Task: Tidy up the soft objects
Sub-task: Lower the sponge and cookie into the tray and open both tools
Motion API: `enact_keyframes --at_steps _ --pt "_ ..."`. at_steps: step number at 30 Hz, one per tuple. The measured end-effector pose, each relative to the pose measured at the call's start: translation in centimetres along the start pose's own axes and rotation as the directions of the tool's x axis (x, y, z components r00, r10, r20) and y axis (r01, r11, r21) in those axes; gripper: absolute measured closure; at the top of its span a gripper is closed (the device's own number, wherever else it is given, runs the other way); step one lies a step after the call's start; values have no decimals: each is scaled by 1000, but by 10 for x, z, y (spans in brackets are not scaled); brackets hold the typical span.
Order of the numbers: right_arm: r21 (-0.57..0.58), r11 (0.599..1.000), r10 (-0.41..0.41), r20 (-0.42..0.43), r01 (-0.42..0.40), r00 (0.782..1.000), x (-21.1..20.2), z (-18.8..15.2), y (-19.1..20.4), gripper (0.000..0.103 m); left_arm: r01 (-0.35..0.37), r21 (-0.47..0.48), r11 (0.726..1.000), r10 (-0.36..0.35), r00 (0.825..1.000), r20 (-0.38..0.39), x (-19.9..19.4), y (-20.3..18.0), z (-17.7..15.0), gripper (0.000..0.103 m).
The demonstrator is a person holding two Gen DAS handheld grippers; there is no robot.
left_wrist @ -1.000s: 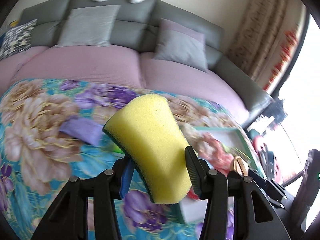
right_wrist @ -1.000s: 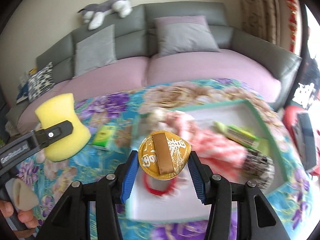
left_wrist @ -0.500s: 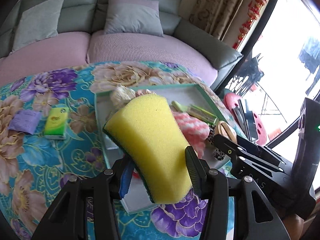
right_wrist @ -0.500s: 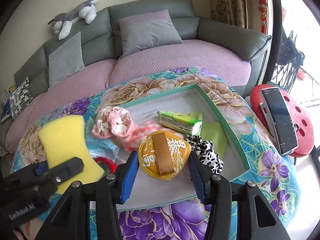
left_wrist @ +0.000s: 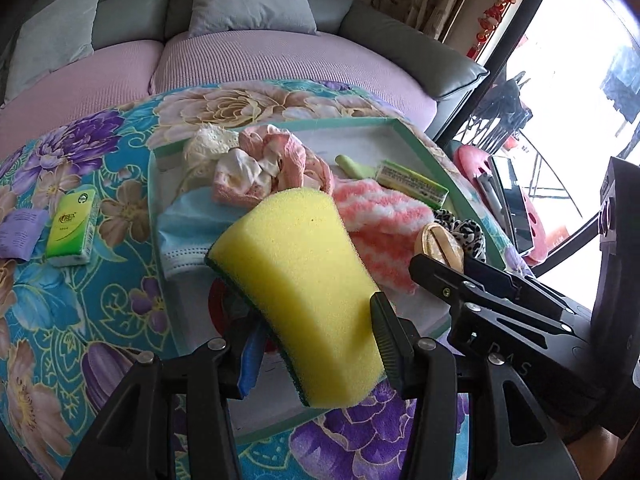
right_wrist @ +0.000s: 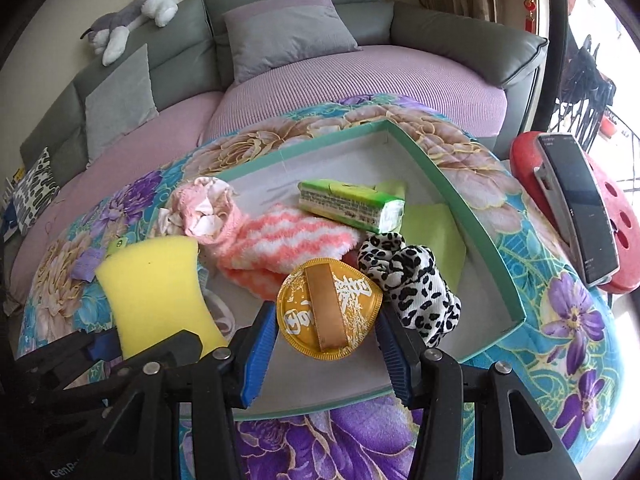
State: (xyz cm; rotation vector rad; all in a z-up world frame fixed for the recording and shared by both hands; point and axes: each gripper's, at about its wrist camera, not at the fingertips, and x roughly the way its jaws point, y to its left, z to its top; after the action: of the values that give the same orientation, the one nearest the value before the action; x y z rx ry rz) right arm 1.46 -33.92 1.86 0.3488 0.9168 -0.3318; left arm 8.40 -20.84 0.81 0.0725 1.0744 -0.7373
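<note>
The left tool (left_wrist: pixel 316 332) is clamped on a yellow sponge (left_wrist: pixel 304 284), which stands up between its pads above the near left part of the tray (right_wrist: pixel 460 216). The right tool (right_wrist: pixel 326 338) is clamped on a round gold pad (right_wrist: pixel 328 312), held above the near edge of the tray. Ahead of both tools, inside the tray, lie a pink striped sock (right_wrist: pixel 280 240), a leopard-print cloth (right_wrist: pixel 412 280) and a green tissue pack (right_wrist: pixel 348 202). The tray rests on a floral-covered counter (right_wrist: pixel 560 340).
</note>
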Motion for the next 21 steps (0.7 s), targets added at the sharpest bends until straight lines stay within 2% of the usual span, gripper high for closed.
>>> enact_keyframes --at_steps 8,21 --pt "28 999 16 -1 -16 1000 13 1 -5 50 -35 -2 999 35 999 -26 17 3 0 51" --pt "28 999 19 -5 -19 1000 19 5 -7 50 -30 3 1000 30 999 -28 22 4 3 50"
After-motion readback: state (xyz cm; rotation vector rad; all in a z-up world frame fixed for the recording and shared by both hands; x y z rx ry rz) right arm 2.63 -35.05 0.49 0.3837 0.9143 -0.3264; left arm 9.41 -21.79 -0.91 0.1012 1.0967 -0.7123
